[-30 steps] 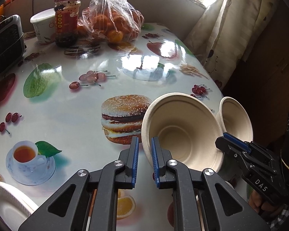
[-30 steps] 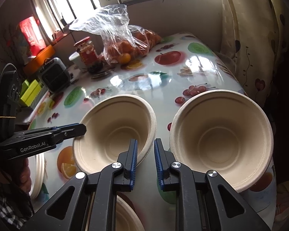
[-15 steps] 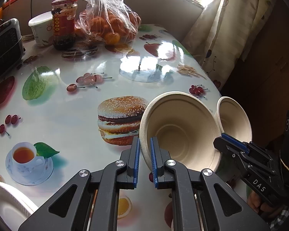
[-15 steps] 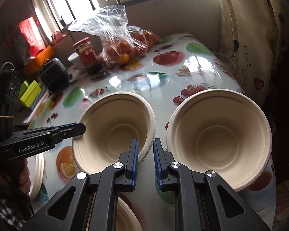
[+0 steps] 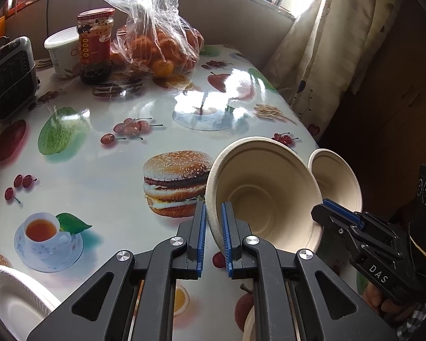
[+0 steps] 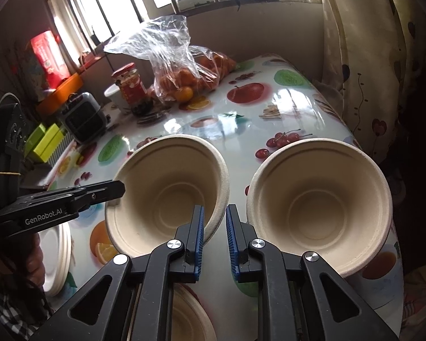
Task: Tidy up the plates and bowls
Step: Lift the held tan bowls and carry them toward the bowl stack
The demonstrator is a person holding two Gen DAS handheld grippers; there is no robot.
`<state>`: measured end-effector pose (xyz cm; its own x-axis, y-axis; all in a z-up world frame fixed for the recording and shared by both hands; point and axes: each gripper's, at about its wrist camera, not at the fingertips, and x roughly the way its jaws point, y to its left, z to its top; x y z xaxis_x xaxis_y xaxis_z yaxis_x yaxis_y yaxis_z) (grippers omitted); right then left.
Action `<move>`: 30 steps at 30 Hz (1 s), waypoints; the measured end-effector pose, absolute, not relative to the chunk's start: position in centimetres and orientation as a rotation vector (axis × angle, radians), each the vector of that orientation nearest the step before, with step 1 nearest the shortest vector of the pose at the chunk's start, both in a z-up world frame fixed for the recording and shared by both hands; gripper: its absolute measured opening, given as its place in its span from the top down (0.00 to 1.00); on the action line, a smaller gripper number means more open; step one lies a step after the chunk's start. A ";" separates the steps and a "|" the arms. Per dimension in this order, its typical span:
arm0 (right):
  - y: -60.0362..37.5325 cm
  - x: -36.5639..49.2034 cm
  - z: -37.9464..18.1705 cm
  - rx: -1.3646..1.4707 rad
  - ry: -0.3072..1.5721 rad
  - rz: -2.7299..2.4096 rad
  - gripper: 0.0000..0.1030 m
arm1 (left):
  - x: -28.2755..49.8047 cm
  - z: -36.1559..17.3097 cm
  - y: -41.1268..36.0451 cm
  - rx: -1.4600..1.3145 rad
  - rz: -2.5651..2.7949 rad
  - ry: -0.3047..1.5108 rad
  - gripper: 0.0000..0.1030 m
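Note:
A beige paper bowl [image 5: 264,193] [image 6: 167,187] is tipped toward me over the printed table [image 5: 99,170]. My left gripper [image 5: 213,224] is shut on its near-left rim and shows in the right wrist view as a black arm [image 6: 119,190] at the bowl's left edge. My right gripper [image 6: 215,224] [image 5: 322,216] stands at the opposite rim, which passes between its nearly closed pads. A second beige bowl [image 6: 318,210] [image 5: 335,182] sits just right of it near the table's edge. A stack of white plates [image 6: 56,255] [image 5: 14,292] lies at the near left.
Another beige bowl [image 6: 184,312] shows below the right gripper. At the far end stand a red-lidded jar [image 5: 95,45], a bag of oranges [image 5: 156,42], a white tub [image 5: 61,51] and a grey heater [image 5: 8,79]. A curtain [image 5: 326,42] hangs past the right table edge.
The left gripper and its bowl have shifted slightly over the table, so the far objects sit lower in its view. Both grips look unchanged and the right wrist view is nearly the same.

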<state>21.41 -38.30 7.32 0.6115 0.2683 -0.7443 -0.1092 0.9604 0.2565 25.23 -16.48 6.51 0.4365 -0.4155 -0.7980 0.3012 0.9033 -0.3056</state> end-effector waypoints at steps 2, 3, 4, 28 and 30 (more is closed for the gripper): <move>-38.3 21.2 7.5 0.195 0.882 0.219 0.85 | 25.0 6.8 -16.4 -0.125 -0.449 1.022 0.89; -38.4 21.1 7.6 0.196 0.880 0.219 0.85 | 24.9 6.9 -16.4 -0.127 -0.451 1.019 0.89; -38.3 20.9 7.8 0.195 0.878 0.219 0.85 | 24.7 7.1 -16.5 -0.125 -0.453 1.014 0.89; -38.4 15.4 11.3 0.200 0.799 0.213 0.85 | 20.5 10.4 -15.9 -0.122 -0.513 0.952 0.89; -38.5 14.9 11.5 0.197 0.795 0.211 0.85 | 20.0 10.6 -16.0 -0.123 -0.518 0.950 0.89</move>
<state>14.89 -38.47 11.48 0.6812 0.2608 -0.6841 -0.1129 0.9606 0.2538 19.97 -15.98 10.59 0.4698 -0.4744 -0.7444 0.3690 0.8716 -0.3226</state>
